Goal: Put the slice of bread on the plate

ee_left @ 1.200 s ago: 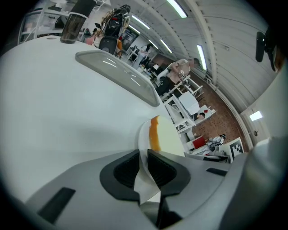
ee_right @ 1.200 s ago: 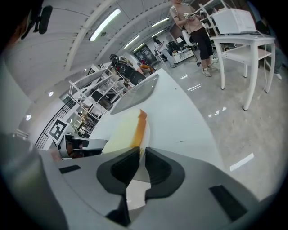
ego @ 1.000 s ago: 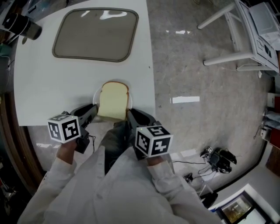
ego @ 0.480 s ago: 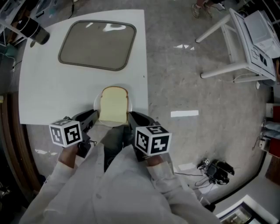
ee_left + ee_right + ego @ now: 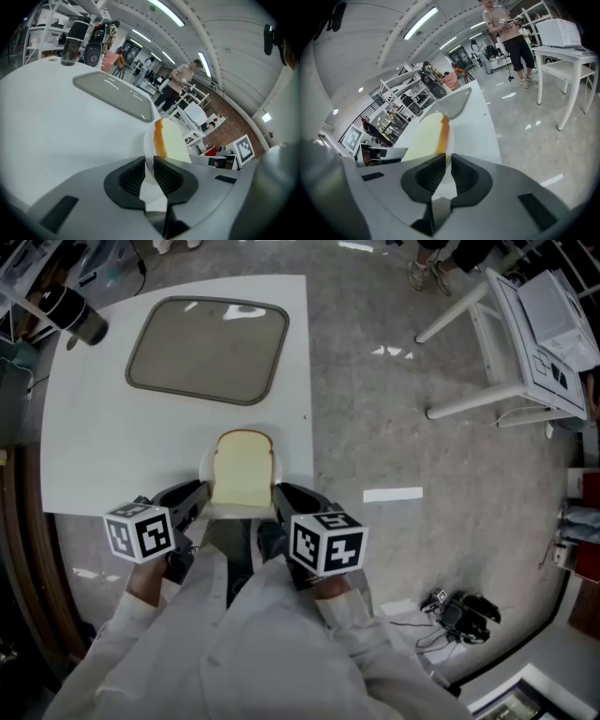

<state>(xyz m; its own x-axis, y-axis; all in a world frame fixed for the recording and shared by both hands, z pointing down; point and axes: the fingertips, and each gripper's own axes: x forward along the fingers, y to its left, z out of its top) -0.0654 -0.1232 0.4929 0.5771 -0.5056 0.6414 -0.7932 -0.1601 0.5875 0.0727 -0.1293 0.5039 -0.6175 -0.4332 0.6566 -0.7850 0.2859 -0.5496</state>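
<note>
Left gripper (image 5: 199, 489): jaws clamped on the left rim of the plate (image 5: 204, 463). Right gripper (image 5: 278, 491): jaws clamped on its right rim. The plate sat at the near edge of the white table (image 5: 112, 446), toward the right corner, and the slice of bread (image 5: 242, 468) lay flat on it. Beyond, by the far edge, lay a grey tray (image 5: 208, 350). A dark cylinder (image 5: 75, 315) stood at the far left corner.

Bright ceiling strip lights (image 5: 421, 22) glare off the floor (image 5: 375, 409); fisheye edges darken, background perhaps slightly soft.
</note>
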